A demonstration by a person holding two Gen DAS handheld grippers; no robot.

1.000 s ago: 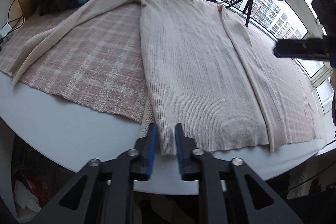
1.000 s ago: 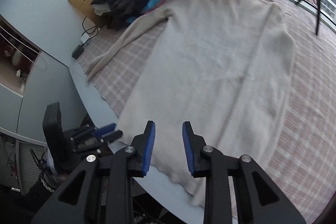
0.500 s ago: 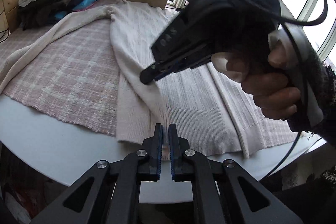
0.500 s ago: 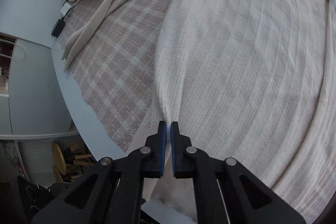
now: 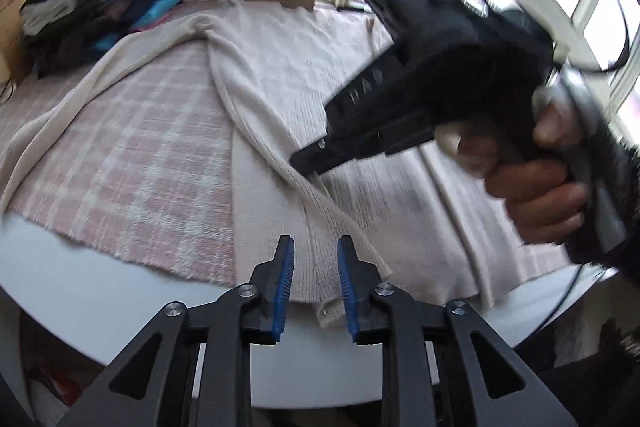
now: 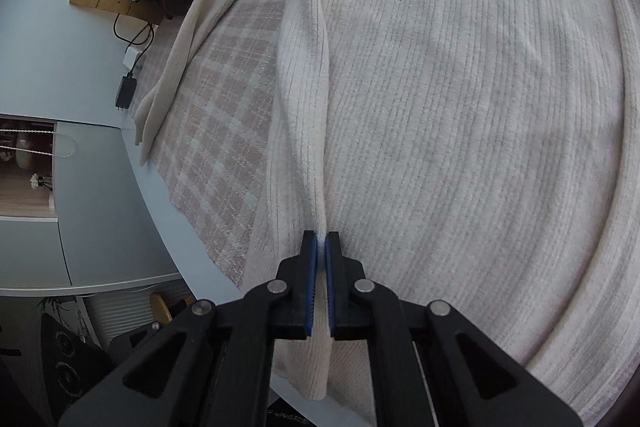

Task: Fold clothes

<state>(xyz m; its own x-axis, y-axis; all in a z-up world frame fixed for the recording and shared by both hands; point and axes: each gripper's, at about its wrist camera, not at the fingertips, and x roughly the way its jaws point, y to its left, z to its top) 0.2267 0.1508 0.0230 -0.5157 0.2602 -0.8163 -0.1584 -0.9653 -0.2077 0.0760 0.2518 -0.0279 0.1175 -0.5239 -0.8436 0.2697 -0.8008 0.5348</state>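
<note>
the sweater lies spread on a plaid cloth over the table, its long axis running straight away from both claws, hem nearest them and shoulders far ahead by the pile of clothes.

the right claw is clenched on a raised ridge of the sweater's side edge, the pinched fold running forward from between its fingertips. seen from the left wrist, it holds that ridge ahead of and slightly right of the left claw.

the left claw is released, its jaws apart with the hem corner lying between and just past them; whether the knit touches either pad i cannot tell. it is the nearer one to the hem.

judging from this, the fold turns on carrying that lifted edge rightward across the body, parallel to the long axis.
</note>
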